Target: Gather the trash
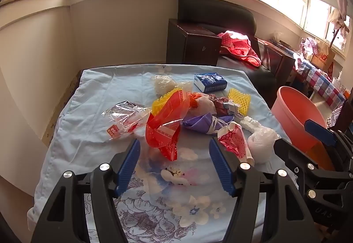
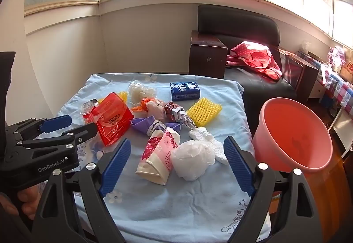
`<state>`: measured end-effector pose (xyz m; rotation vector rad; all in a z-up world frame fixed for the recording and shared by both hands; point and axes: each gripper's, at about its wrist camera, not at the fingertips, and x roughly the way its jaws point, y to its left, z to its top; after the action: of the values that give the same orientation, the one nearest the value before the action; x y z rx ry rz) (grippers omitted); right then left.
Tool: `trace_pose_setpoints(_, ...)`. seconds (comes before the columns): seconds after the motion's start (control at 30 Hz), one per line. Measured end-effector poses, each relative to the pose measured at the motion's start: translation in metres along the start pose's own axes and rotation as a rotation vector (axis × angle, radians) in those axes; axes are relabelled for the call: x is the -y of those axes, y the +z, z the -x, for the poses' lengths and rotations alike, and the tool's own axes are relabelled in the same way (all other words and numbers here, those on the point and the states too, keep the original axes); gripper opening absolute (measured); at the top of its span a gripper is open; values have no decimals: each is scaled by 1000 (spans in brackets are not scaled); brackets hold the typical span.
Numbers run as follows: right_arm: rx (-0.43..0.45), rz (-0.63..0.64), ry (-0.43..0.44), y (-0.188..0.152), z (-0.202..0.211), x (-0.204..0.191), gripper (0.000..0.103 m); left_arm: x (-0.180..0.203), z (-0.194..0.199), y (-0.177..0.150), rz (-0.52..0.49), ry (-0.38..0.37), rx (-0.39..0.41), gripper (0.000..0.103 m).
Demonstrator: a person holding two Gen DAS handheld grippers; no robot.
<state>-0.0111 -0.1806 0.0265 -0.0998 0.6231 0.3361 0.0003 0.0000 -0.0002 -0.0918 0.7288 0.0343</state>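
Both claws are wide open and hold nothing. The left claw [image 1: 174, 147] hangs over the red wrapper [image 1: 166, 123]. The right claw [image 2: 177, 143] is near the white bag [image 2: 193, 156]. Trash lies in a heap on the surface [image 2: 176, 205]; the pink bucket [image 2: 293, 132] waits beside it. No trash looks collected yet. Next, I think, a claw must drop and pinch one piece.

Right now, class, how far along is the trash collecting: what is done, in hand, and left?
Done: nothing visible; the orange basin looks empty. In hand: nothing; the left gripper and right gripper are open above the cloth. Left: all of it, including the red plastic bag, white crumpled bag, pink paper cup and yellow foam net.
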Motion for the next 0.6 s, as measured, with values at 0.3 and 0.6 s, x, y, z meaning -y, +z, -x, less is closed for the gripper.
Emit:
trace_pose_setpoints(0.3, -12, -27, 6, -2, -8, -3, 87, -1, 3, 0, -1, 1, 11, 65)
trace_pose_setpoints(0.6, -17, -34, 18, -1, -3, 2, 87, -3, 0, -1, 3, 10, 8, 65)
